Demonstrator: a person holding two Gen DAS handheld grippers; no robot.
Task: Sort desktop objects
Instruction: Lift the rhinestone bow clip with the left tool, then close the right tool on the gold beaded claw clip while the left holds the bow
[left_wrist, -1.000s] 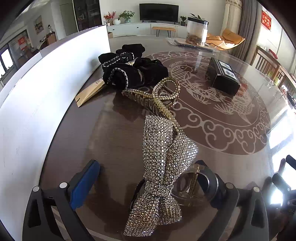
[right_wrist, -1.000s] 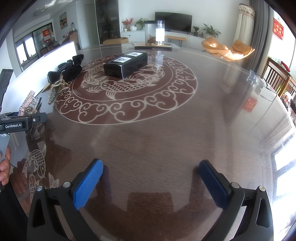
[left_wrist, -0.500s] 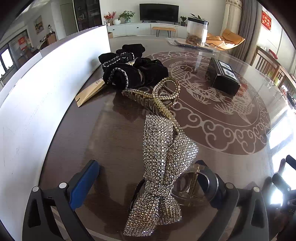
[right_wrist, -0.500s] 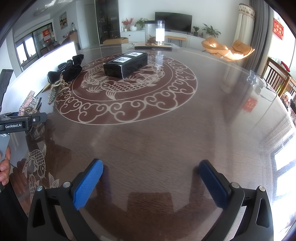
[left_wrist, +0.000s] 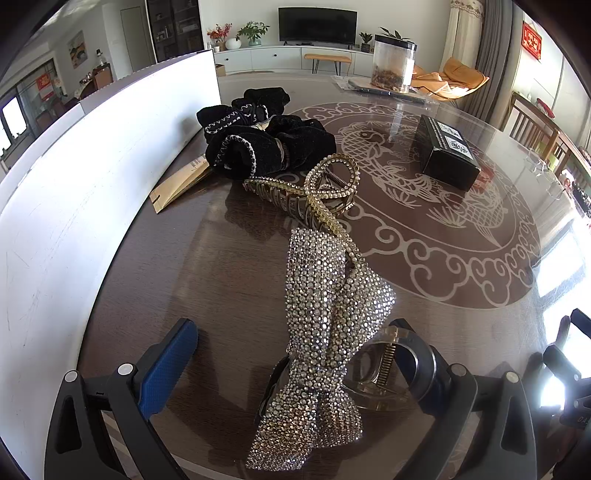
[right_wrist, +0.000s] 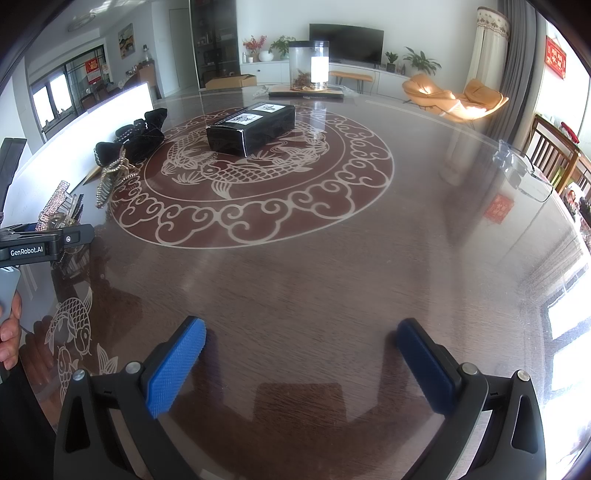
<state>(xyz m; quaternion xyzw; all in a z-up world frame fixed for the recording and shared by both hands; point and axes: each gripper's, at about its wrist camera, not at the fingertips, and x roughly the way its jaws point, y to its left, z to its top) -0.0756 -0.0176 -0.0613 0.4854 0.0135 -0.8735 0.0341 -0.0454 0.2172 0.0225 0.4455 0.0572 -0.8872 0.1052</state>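
Observation:
A rhinestone bow hair clip (left_wrist: 325, 325) lies between the fingers of my left gripper (left_wrist: 299, 354), which is open around it. A clear claw clip (left_wrist: 384, 369) lies by the right finger. A gold claw clip (left_wrist: 314, 192) and black velvet scrunchies (left_wrist: 258, 136) lie farther along the table. In the right wrist view the bow clip (right_wrist: 55, 203), gold clip (right_wrist: 110, 177) and scrunchies (right_wrist: 136, 136) show at the far left. My right gripper (right_wrist: 301, 354) is open and empty over bare table.
A white board (left_wrist: 92, 177) stands along the left. A black box (left_wrist: 447, 147) sits on the dragon medallion, also in the right wrist view (right_wrist: 251, 125). A clear jar (left_wrist: 393, 62) stands at the far edge. A brown envelope (left_wrist: 181, 181) lies by the board.

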